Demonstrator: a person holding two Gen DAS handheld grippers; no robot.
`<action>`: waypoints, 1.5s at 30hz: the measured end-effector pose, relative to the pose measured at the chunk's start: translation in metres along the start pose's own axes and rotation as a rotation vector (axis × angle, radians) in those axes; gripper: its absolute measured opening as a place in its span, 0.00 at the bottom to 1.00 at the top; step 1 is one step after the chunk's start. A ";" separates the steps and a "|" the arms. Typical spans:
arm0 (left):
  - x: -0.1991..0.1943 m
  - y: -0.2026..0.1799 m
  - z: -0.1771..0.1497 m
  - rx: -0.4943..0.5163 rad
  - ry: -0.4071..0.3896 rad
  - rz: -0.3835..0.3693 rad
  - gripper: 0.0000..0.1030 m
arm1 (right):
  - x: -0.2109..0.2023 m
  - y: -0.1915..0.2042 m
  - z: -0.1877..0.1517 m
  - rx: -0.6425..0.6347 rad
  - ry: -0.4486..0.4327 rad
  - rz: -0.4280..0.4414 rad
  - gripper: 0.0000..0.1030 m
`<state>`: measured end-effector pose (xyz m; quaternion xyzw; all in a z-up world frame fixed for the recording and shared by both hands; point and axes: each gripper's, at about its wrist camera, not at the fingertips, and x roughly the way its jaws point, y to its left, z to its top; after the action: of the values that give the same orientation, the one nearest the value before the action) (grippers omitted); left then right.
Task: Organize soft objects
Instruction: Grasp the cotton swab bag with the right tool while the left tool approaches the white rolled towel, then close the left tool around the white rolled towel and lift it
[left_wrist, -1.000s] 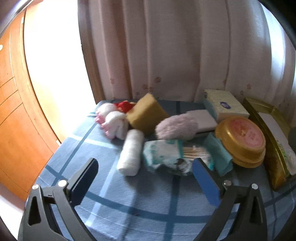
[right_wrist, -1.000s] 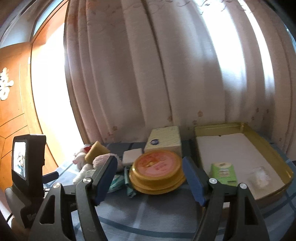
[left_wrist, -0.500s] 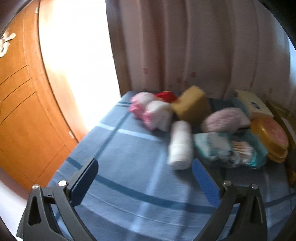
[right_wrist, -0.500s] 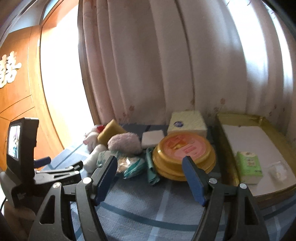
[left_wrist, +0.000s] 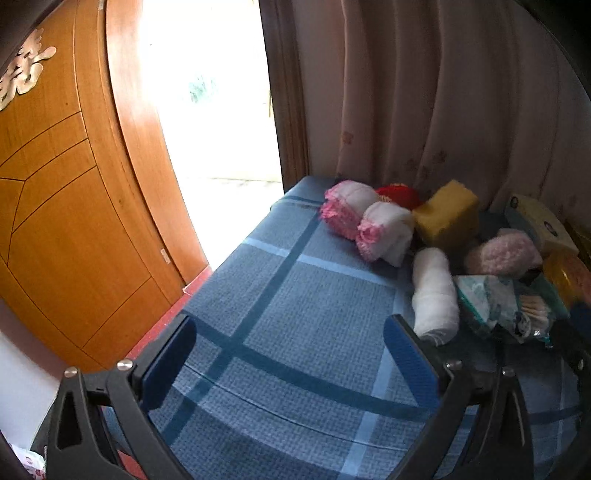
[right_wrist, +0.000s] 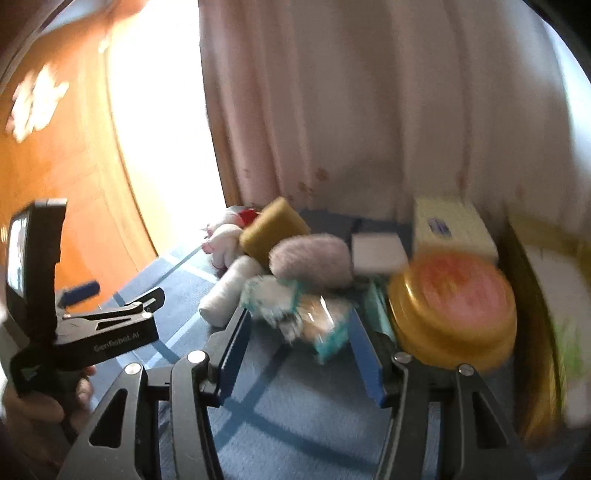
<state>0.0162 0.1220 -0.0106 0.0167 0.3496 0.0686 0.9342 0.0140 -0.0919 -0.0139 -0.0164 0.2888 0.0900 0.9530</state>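
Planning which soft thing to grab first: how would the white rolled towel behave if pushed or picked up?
The white rolled towel lies on its side on the blue checked cloth, so a sideways push would probably roll it. It looks soft and light; gripped mid-length it would likely squash, perhaps sag.

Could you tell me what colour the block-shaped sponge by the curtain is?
The sponge is mustard yellow, clearest in the left wrist view.

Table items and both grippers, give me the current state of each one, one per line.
left gripper: open, nothing between its fingers
right gripper: closing, nothing pressed yet, aimed at the plastic packet
plastic packet: lying on the cloth, crumpled
white roll: lying on its side
yellow sponge: tilted, propped on the pile
gold tin: lid on
door: open
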 end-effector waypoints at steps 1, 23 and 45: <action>0.002 0.000 0.000 0.003 0.007 0.001 1.00 | 0.006 0.009 0.007 -0.075 0.000 -0.011 0.56; 0.047 0.021 0.009 -0.099 0.212 -0.066 1.00 | 0.082 0.040 0.013 -0.463 0.266 -0.005 0.56; 0.049 0.020 0.010 -0.152 0.248 -0.108 1.00 | 0.010 0.008 0.026 -0.120 0.117 0.184 0.29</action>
<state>0.0568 0.1485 -0.0332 -0.0815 0.4566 0.0461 0.8847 0.0352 -0.0805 0.0027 -0.0520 0.3382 0.1932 0.9196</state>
